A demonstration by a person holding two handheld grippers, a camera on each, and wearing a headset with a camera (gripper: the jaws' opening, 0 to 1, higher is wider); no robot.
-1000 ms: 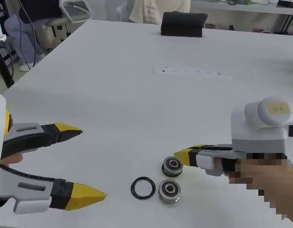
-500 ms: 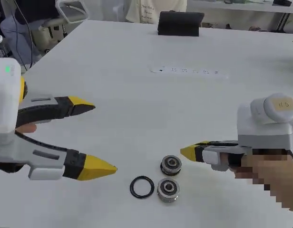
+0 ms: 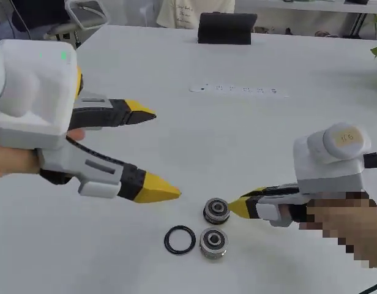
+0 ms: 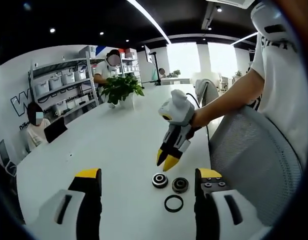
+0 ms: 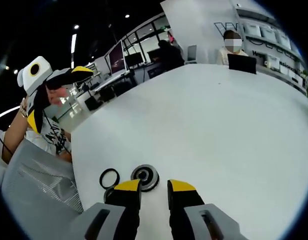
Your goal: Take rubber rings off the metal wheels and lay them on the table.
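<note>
Two metal wheels lie near the front of the white table [image 3: 194, 141]. The farther wheel [image 3: 216, 210] [image 4: 159, 180] [image 5: 145, 176] has a dark band round its rim. The nearer wheel [image 3: 213, 241] [image 4: 180, 184] looks bare silver. A loose black rubber ring [image 3: 180, 239] [image 4: 173, 203] [image 5: 109, 178] lies flat just left of it. My right gripper [image 3: 237, 206] [image 5: 155, 187] is low over the table, its tip just right of the farther wheel, jaws a narrow gap apart and empty. My left gripper [image 3: 158, 153] [image 4: 148, 176] hovers wide open to the upper left of the wheels, holding nothing.
A flush socket strip [image 3: 237, 90] sits mid-table. A black case [image 3: 225, 29] lies at the far edge, with a chair [image 3: 84, 12] beyond the far left corner. People sit along the table [image 5: 233, 47].
My left gripper has risen and moved right, toward the wheels. The right gripper's tip has edged closer to the farther wheel. Wheels and ring lie as before.
</note>
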